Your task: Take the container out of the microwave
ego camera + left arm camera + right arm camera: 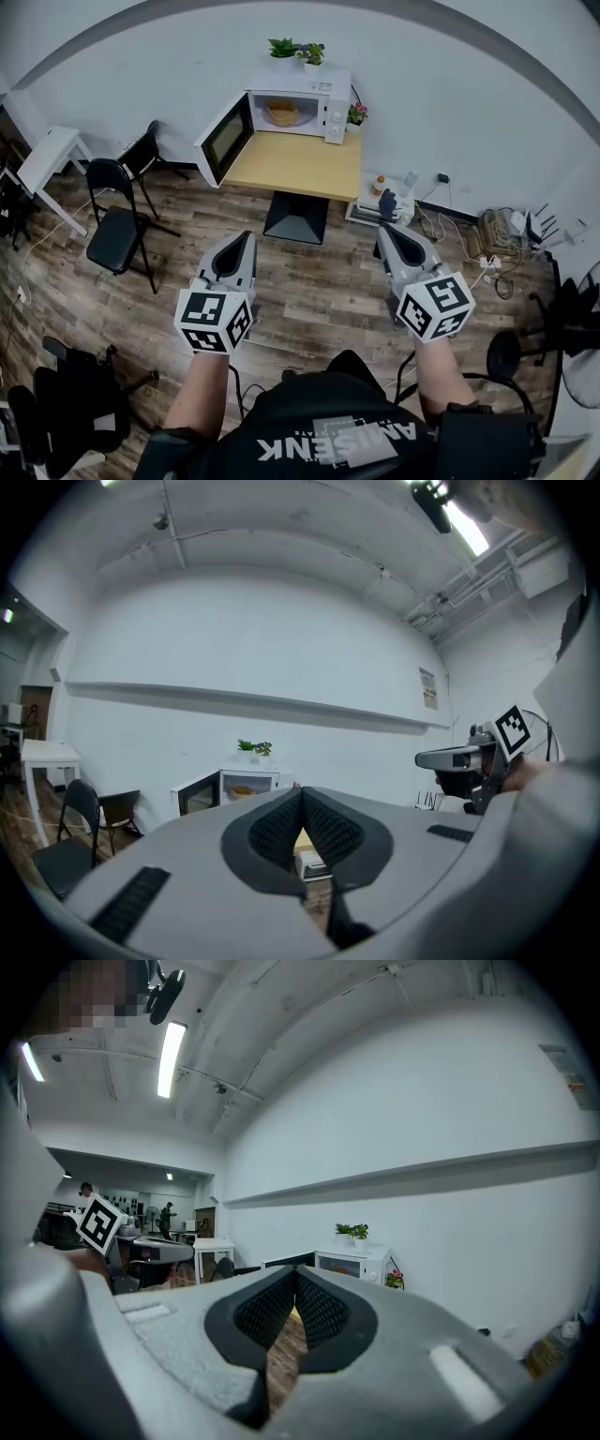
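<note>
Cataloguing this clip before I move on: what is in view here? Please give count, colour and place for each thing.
microwave: one, white, door open, on the wooden table by the wall
container: one, yellowish, inside the microwave
potted plants: two, green, on top of the microwave
flowering plant: one, pink and green, just right of the microwave
wooden table: one, light wood, against the wall
white table: one, white, far left
chairs: two, black, left of the wooden table
cables: a tangle, mixed colours, floor at right
left gripper: one, grey, shut, empty
right gripper: one, grey, shut, empty
</note>
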Demonstrator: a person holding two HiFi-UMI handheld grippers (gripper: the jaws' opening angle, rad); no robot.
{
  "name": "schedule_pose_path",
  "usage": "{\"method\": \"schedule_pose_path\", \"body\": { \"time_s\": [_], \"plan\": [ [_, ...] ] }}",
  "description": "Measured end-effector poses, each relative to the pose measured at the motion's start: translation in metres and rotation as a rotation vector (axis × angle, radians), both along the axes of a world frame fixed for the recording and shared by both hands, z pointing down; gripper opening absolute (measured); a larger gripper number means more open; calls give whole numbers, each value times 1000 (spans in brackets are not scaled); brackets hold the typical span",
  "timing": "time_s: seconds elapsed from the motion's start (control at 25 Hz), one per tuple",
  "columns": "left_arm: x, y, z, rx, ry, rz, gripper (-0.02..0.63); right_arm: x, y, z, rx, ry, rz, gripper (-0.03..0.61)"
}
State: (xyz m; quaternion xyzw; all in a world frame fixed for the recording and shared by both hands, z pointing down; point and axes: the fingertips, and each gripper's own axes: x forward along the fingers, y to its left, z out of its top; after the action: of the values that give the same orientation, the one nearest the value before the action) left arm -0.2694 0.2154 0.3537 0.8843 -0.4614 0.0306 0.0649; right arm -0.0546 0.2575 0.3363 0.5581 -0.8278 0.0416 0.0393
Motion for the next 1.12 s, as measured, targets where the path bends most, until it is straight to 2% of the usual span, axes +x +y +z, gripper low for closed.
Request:
{"method": "schedule_pose_path", "body": {
  "time_s": [0.12, 0.32, 0.44, 0.88, 1.0, 1.12],
  "plan": [
    [0, -9, 0, -12, 34, 4, 3, 0, -7, 0, 3, 4, -4, 6],
    [3, -37, 2, 6, -17, -38, 3, 2, -40, 2, 5, -14, -37, 6],
    [17, -59, 7, -24, -11, -35, 2, 8, -68, 2, 6, 0, -76, 6],
    [71, -156, -7, -27, 44, -110, 2, 55, -186, -11, 25, 3, -205, 6],
    [90, -179, -10, -23, 32, -121, 3, 73, -215, -12, 21, -4, -218, 6],
    [114, -197, -11, -14, -5, -94, 2, 93, -240, -13, 23, -6, -207, 6]
  ]
}}
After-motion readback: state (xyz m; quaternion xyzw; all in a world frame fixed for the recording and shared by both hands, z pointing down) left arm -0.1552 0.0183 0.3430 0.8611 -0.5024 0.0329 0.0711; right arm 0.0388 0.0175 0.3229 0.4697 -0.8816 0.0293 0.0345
